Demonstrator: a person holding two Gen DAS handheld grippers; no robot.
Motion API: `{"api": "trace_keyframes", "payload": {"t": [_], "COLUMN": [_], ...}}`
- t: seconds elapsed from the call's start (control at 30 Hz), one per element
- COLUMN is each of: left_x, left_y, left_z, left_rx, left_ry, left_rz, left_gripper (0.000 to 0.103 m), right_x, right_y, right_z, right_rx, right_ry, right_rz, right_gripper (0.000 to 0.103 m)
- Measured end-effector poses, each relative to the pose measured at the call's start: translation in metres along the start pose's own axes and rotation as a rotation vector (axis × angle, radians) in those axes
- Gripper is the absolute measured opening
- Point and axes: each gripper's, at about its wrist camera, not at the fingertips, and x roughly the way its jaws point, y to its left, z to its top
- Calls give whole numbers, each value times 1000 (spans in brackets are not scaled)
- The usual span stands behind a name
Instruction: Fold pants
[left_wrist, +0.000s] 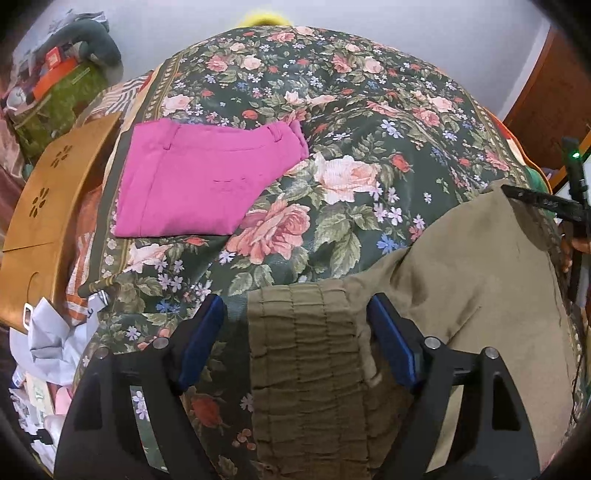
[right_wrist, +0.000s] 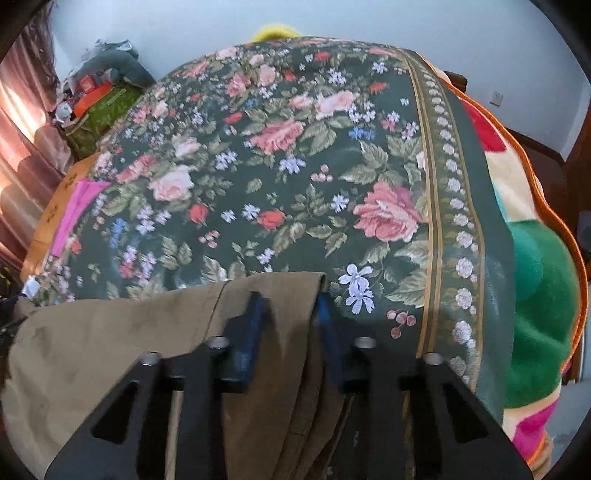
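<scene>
Olive-khaki pants (left_wrist: 461, 280) lie on the near part of the floral bedspread (left_wrist: 332, 110). Their gathered elastic waistband (left_wrist: 306, 350) runs between the fingers of my left gripper (left_wrist: 295, 317), which is open around it. In the right wrist view the pants (right_wrist: 110, 332) spread to the left, and a bunched edge of them (right_wrist: 295, 306) passes between the fingers of my right gripper (right_wrist: 291, 306), whose jaws stand narrowly apart around the cloth. The right gripper also shows at the right edge of the left wrist view (left_wrist: 546, 201).
Folded pink pants (left_wrist: 199, 181) lie on the bedspread at the far left. A wooden lap table (left_wrist: 48, 206) stands beside them. Crumpled white items (left_wrist: 55, 332) lie at lower left. A colourful fleece blanket (right_wrist: 535, 277) hangs at the bed's right side. Clutter (right_wrist: 99, 96) sits far left.
</scene>
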Motion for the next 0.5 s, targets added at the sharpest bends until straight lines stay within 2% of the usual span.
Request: {"api": "trace_keyframes", "payload": {"t": [0.07,0.2,0.3,0.37,0.4,0.5], "left_x": [1,-2,-7,-10,-9,-5], "left_y": [-3,-5,5,16,23,29], "left_z": [-2,-4,-4,-3,-4,-4], "left_rx": [14,14,-59,-120,-163,-199], "left_ry": [4,-32,-66,-94,-88,-67], "left_rz": [-19,5,13,51,23,-12], "left_gripper": [78,66,64,64,65,65], "right_x": [5,9,10,12,13,14], "right_y": [5,12,14,14,15,14], "right_z": [-4,-5,-6,-7,-7,-5], "right_rx": [-48,-102,-118,-120,-121,-107], "right_ry": [6,25,30,29,27,26], "right_rz": [-18,-60,-81,-91,-96,-100], "right_gripper": [16,12,11,11,11,11]}}
